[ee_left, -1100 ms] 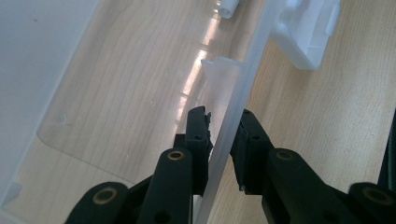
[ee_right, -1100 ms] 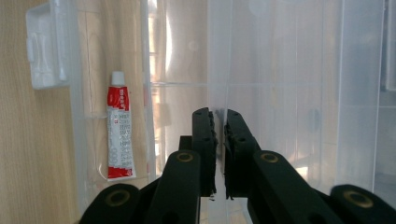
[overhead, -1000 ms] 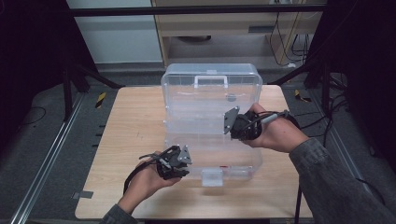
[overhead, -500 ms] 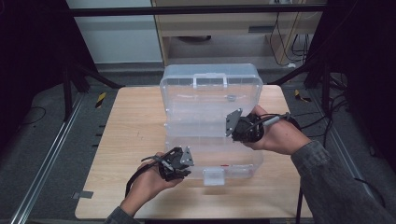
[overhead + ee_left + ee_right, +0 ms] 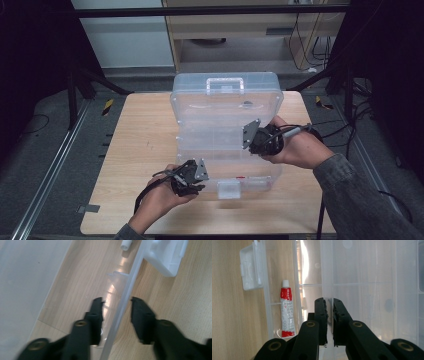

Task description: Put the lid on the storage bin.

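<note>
The clear, stiff plastic organiser box (image 5: 225,125) sits mid-counter (image 5: 135,150), lid raised. The right claw (image 5: 330,302), at its four o'clock, pinches the thin, probably slippery lid edge. The left claw (image 5: 116,306), at seven, has just been widening and loosely straddles the base's front wall.

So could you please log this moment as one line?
left tool: jaws just opening astride box wall | right tool: shut on lid | glue tube inside
</note>
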Demonstrator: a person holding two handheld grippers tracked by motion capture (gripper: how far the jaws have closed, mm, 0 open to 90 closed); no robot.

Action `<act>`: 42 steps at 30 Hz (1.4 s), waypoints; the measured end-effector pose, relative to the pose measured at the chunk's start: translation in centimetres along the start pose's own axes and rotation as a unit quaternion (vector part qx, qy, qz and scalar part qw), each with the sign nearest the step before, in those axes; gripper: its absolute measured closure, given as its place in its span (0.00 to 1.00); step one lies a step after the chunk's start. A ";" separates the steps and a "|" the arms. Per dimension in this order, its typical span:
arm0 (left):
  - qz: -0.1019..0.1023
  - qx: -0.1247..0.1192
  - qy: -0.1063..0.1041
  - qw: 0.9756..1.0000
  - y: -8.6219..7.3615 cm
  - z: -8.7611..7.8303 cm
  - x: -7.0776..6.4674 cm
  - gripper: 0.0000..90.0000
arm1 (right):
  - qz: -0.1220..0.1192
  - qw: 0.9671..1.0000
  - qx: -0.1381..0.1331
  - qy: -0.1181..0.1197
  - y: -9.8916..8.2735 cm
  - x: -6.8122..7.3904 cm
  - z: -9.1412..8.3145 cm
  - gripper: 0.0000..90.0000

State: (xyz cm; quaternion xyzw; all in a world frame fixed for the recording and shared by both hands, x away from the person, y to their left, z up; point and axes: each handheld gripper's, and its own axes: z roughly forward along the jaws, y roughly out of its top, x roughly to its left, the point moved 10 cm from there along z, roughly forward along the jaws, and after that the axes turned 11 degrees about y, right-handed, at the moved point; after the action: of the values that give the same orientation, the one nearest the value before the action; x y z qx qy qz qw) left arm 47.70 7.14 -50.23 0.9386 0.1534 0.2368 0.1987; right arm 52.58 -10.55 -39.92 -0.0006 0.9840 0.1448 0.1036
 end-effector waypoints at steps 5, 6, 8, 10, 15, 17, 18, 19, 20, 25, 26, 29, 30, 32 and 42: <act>-0.031 -0.050 0.004 0.998 1.0 -2.4 0.1 0.51 | 0.001 1.000 -0.002 -0.003 0.0 0.0 0.0 0.93; -0.031 -0.050 0.004 0.998 1.0 -2.4 0.1 0.50 | 0.001 1.000 -0.003 -0.003 -0.1 0.0 0.0 0.93; -0.051 -0.079 -0.002 0.996 1.7 -4.1 0.4 0.47 | 0.000 1.000 -0.003 -0.005 -0.1 0.0 0.0 0.92; -0.058 -0.089 -0.001 0.994 1.9 -4.6 0.6 0.43 | -0.001 1.000 -0.001 -0.007 -0.1 0.0 0.0 0.92; -0.104 -0.149 -0.029 0.983 2.7 -8.3 1.8 0.39 | 0.003 1.000 -0.008 -0.009 -0.1 0.0 0.0 0.92; -0.122 -0.166 -0.026 0.978 2.8 -9.4 3.1 0.48 | 0.005 1.000 -0.008 -0.010 -0.1 0.0 -0.1 0.91; -0.122 -0.166 -0.026 0.978 2.8 -9.4 3.1 0.50 | 0.004 1.000 -0.008 -0.011 -0.1 0.0 -0.1 0.91; -0.131 -0.161 -0.008 0.978 2.6 -10.3 4.7 0.53 | 0.004 1.000 -0.008 -0.013 -0.1 0.0 0.0 0.91; -0.131 -0.161 -0.008 0.978 2.6 -10.3 4.7 0.55 | 0.004 1.000 -0.008 -0.013 -0.1 0.0 0.0 0.91; -0.164 -0.135 0.047 0.976 2.1 -11.4 11.2 0.78 | 0.002 1.000 -0.014 -0.016 -0.1 0.0 0.0 0.91; -0.164 -0.135 0.047 0.976 2.1 -11.4 11.2 0.82 | 0.001 1.000 -0.014 -0.016 -0.1 0.0 0.0 0.91; -0.178 -0.112 0.063 0.976 2.4 -10.8 14.2 0.92 | -0.001 1.000 -0.012 -0.018 0.0 0.0 0.0 0.90; -0.178 -0.112 0.063 0.976 2.4 -10.8 14.2 0.94 | -0.001 1.000 -0.012 -0.018 0.0 0.0 0.0 0.90; -0.178 -0.102 0.067 0.976 2.8 -10.3 15.2 0.96 | -0.003 1.000 -0.014 -0.021 -0.1 0.0 0.0 0.90; -0.241 -0.097 0.049 0.964 4.3 -8.9 18.8 1.00 | -0.002 1.000 -0.014 -0.025 -0.1 0.2 0.0 0.89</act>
State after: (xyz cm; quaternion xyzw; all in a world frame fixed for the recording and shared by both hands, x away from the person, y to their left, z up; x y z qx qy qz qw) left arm 59.86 13.28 -33.95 0.8372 0.3613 0.2410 0.3325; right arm 52.43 -10.62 -40.00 -0.0004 0.9791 0.1578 0.1282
